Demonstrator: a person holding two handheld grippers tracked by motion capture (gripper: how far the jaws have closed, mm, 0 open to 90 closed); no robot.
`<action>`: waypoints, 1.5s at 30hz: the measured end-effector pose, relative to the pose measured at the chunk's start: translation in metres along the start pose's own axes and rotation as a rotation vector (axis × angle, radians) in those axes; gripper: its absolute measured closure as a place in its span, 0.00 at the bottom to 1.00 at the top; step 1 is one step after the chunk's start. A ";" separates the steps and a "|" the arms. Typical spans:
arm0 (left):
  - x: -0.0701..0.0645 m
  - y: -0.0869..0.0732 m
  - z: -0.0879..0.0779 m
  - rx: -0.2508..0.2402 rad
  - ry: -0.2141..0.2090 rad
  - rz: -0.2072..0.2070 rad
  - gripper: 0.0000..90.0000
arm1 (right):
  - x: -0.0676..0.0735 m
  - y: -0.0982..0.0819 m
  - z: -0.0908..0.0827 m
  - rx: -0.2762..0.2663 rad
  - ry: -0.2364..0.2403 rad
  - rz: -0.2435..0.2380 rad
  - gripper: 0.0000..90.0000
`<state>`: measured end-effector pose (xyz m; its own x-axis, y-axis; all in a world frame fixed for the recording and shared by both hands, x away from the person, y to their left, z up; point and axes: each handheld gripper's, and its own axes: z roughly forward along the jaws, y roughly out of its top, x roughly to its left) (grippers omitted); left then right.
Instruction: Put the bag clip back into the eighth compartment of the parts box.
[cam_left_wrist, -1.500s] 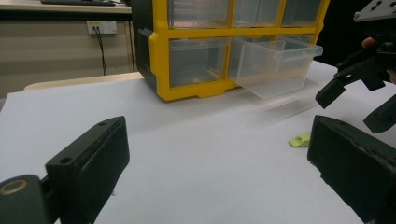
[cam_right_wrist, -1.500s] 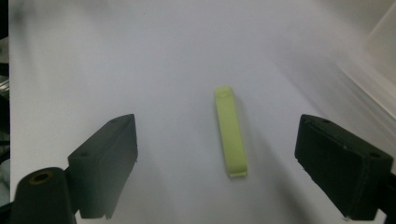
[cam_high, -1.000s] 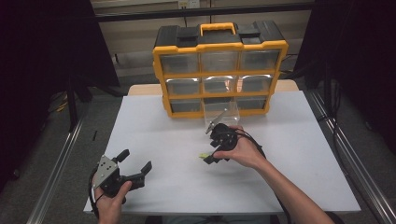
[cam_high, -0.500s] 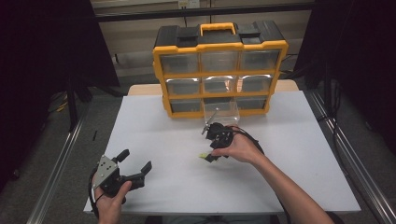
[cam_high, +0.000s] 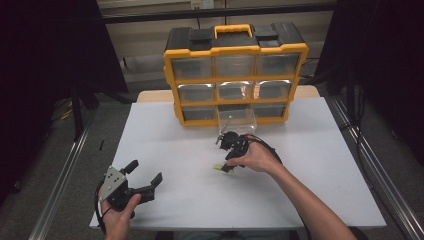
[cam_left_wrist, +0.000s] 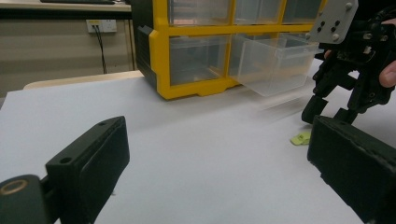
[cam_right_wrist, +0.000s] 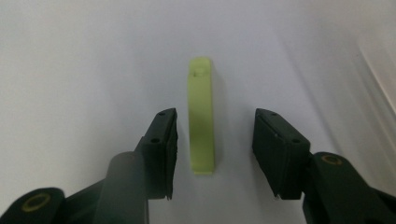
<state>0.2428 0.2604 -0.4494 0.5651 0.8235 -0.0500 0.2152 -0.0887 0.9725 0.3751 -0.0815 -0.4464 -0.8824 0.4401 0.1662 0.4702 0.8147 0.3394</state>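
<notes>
My right tool (cam_high: 227, 161) points down at the white desk (cam_high: 310, 165) in front of the yellow organizer (cam_high: 235, 75); its jaws have just been closing, and they now stand either side of a small pale-green strip (cam_right_wrist: 201, 116) that lies flat on the desk; in the right gripper view there is a gap between each pad and the strip, so nothing is clamped yet. The strip is narrow, with a small round hole near its far end; in the high view it shows as a greenish fleck (cam_high: 219, 167) just under the tip of the tool, and in the left gripper view as a little green piece (cam_left_wrist: 301, 138) beside the lower jaws of that same tool (cam_left_wrist: 327, 112).

My left tool (cam_high: 145, 181) rests near the desk's front left corner, well apart from the strip; its jaws stand wide apart with nothing between them (the left gripper view looks straight through the gap to the organizer).

One clear drawer (cam_high: 236, 117) in the organizer's bottom row is pulled out toward me; it sits just beyond my right hand (cam_high: 257, 159); the other drawers are pushed in.
</notes>
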 end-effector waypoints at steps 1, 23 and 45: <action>0.000 0.000 0.000 0.003 0.000 0.004 0.06 | 0.000 0.000 0.000 0.002 0.004 0.003 0.60; 0.000 0.000 0.000 0.001 -0.003 0.003 0.06 | -0.002 -0.001 0.007 0.010 0.005 -0.016 0.85; 0.001 0.001 -0.001 -0.002 0.003 -0.003 0.06 | 0.000 -0.010 -0.001 -0.082 0.019 -0.003 0.88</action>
<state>0.2426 0.2616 -0.4487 0.5620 0.8255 -0.0522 0.2150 -0.0848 0.9729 0.3702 -0.0896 -0.4483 -0.8841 0.4303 0.1821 0.4659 0.7816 0.4148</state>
